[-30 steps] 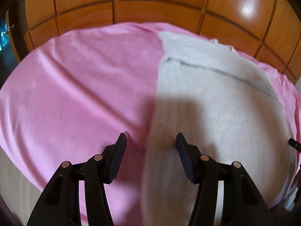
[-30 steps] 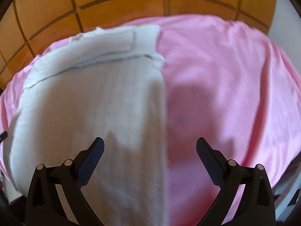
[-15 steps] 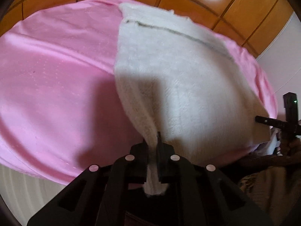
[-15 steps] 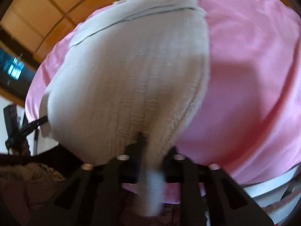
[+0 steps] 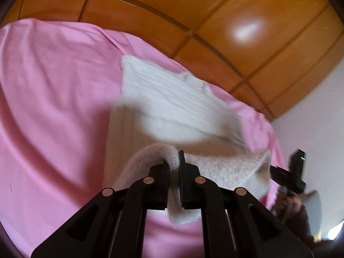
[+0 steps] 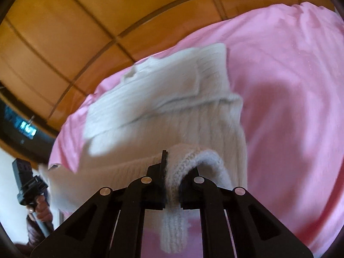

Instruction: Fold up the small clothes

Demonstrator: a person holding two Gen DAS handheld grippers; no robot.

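White knit garment [image 5: 172, 107] pinched in left gripper [image 5: 174, 161] and right gripper [image 6: 173, 165], pink sheet [image 5: 53, 107], right view alone shows dark screen [image 6: 23, 126]

Beyond the claw, a pink sheet [image 5: 53, 99] covers the bed, creased in long folds. Behind it stand glossy orange-brown wooden panels [image 5: 247, 49] with dark grooves, catching a bright glare. A white wall [image 5: 318, 116] meets them at the right.

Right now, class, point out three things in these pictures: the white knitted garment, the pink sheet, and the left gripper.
white knitted garment [image 6: 163, 99], right wrist view, on its ribbed far end.
pink sheet [image 5: 53, 99], left wrist view, on bare cloth left of the garment.
left gripper [image 5: 174, 161], left wrist view, midway between its fingertips.
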